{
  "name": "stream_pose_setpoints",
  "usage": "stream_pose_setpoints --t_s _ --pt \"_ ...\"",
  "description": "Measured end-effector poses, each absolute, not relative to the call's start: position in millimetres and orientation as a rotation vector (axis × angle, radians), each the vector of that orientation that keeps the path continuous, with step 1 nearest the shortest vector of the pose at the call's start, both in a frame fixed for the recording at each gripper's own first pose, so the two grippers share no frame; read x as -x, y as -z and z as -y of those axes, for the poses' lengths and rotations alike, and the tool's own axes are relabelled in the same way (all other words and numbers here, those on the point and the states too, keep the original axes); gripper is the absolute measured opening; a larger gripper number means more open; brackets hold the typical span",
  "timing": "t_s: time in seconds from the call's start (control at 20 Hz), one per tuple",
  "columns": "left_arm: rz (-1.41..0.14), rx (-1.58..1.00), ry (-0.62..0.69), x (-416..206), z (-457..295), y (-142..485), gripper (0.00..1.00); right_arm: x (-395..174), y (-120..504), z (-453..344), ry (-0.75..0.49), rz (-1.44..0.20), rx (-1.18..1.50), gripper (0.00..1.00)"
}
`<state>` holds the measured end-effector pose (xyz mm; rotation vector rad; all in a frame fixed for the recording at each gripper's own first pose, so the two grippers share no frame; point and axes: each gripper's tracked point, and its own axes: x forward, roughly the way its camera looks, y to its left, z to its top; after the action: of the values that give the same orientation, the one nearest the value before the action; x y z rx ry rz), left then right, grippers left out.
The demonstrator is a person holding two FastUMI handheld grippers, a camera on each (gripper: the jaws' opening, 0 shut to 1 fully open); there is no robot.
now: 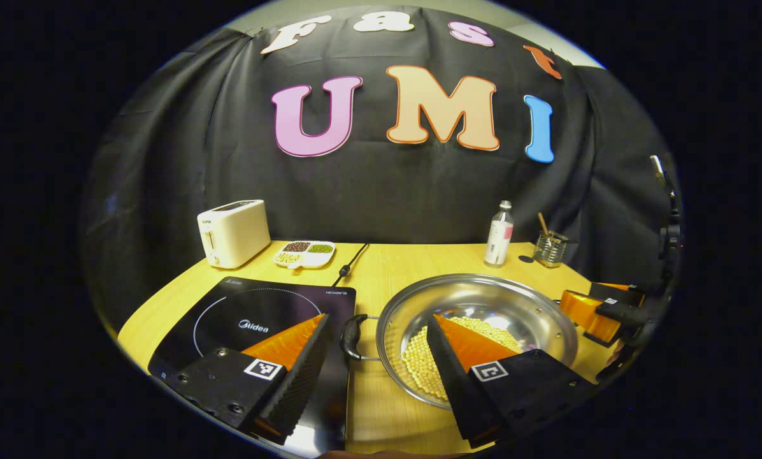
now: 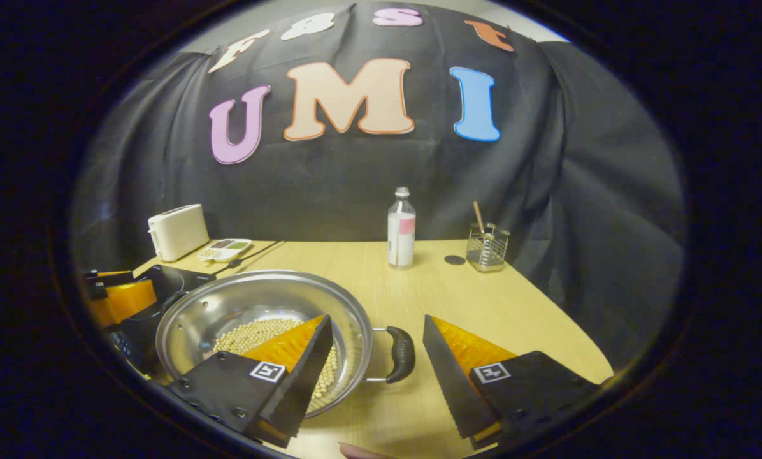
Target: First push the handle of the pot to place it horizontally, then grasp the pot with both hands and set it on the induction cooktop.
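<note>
Cooktop [image 1: 253,312] marked "Midea"; pot [image 1: 483,299] beside it.

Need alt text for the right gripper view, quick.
The right tool, open, straddles the black right handle of a steel pot of pale beans on a wooden table. Behind stand a bottle, wire holder and toaster.

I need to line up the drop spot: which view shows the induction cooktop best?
The left gripper view. There the induction cooktop lies close and nearly whole, left of the pot, with the left gripper partly covering its near edge. The right gripper view catches just a dark corner of it behind the pot's rim.
</note>
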<state>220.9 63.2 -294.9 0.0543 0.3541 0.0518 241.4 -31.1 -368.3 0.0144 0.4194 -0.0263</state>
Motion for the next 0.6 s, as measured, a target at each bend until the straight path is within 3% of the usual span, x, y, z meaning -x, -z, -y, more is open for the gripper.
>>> stream_pose_setpoints --t_s 0.25,0.35,0.45,0.55,0.6 --pt "-0.39 -0.025 -0.067 -258 -69 330 0.9 -266 408 37 0.034 -0.456 -0.047 0.92" --pt "-0.423 -0.024 -0.103 -259 -76 341 0.91 -272 417 34 0.036 -0.439 -0.046 0.86" --pt "-0.391 -0.038 -0.13 -266 -81 337 0.91 -276 415 36 0.053 -0.399 -0.027 0.86" --pt "-0.472 -0.031 -0.122 -261 -77 360 0.88 -276 404 29 0.039 -0.354 -0.009 0.83" --pt "-0.528 -0.039 -0.141 -255 -81 374 0.86 -277 404 31 0.051 -0.343 0.012 0.87"
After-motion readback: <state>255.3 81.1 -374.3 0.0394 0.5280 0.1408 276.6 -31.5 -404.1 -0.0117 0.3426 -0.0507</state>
